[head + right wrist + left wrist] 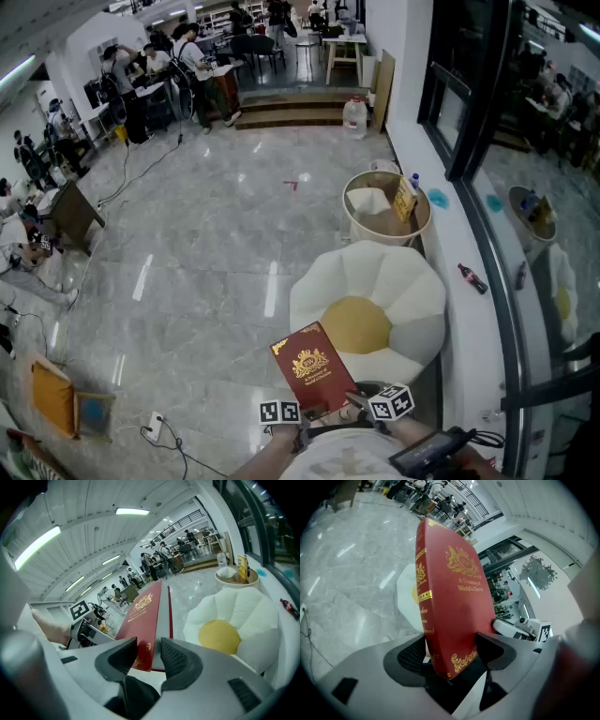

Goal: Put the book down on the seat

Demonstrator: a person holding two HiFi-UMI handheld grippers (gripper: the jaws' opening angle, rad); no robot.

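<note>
Grey marble floor [206, 216] fills most of the head view, with people at desks along its far edge. White and shaped like a flower, the seat [412, 291] has a yellow middle and sits at the right by the window ledge [469, 319]. A round tub [386, 211] with cardboard in it stands just beyond it.

Nearer than the seat, the red book [312, 367] with gold print is held up in the air, cover upward. Its far corner reaches over the seat's near left edge, and it does not rest on the cushion.

The left claw [300, 417] has the book's near end from the left. In the left gripper view its jaws stand wide, one on each cover by the spine, clamped on the book [450, 597]. The right claw [352, 398] has the near end from the right. In the right gripper view its jaws are narrower and pinch the book [143, 616] at the page edge.

A small dark bottle [472, 278] lies on the ledge.
</note>
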